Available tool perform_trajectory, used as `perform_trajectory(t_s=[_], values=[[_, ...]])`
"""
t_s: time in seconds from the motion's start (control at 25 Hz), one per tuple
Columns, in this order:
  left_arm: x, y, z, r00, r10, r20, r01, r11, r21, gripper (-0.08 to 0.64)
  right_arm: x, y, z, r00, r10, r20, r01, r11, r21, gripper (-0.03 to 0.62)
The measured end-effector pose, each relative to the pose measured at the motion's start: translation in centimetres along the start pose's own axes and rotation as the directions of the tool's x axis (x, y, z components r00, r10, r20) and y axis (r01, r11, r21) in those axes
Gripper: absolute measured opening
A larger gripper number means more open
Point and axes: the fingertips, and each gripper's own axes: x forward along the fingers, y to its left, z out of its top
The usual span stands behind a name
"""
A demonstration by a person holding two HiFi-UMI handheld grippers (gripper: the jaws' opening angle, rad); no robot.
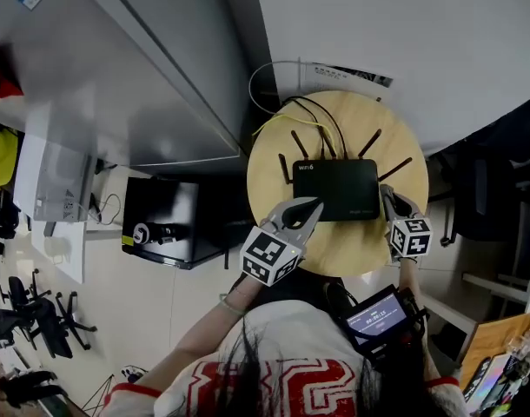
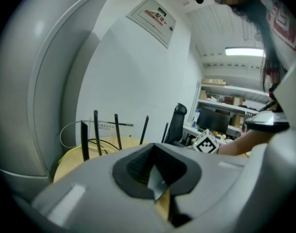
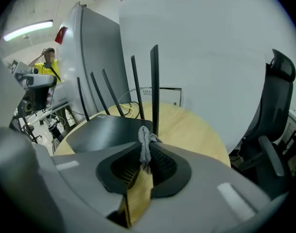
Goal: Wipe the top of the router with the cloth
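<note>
Two grippers meet at the near side of the black router [image 1: 336, 189], which lies flat in the middle of the round tabletop [image 1: 274, 159]. Its antennas [image 1: 298, 143] stand along its far edge. My right gripper [image 1: 387, 195], at the router's near right corner, has its fingers [image 3: 163, 163] pinched tight on a grey cloth [image 3: 145, 147]. My left gripper [image 1: 314, 205], at the near left corner, has its fingers [image 2: 133, 166] closed together, empty.
</note>
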Motion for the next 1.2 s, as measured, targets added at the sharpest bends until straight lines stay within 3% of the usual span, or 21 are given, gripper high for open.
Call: perform_trajectory(t_s=[0.4, 1.2], values=[[-1.4, 1.8, 0.2, 0.998, 0.059, 0.002, -0.059, 0.998, -0.003, 0.0, 1.9, -0.4, -0.6, 0.999, 0.021, -0.036, -0.02, 0.999, 0.029, 0.043], [-0.5, -1.5, -0.4, 0.998, -0.069, -0.015, 0.069, 0.997, 0.022, 0.0, -3.3, 4.2, -8.1, 0.997, -0.009, -0.079, 0.02, 0.99, 0.141, 0.043]])
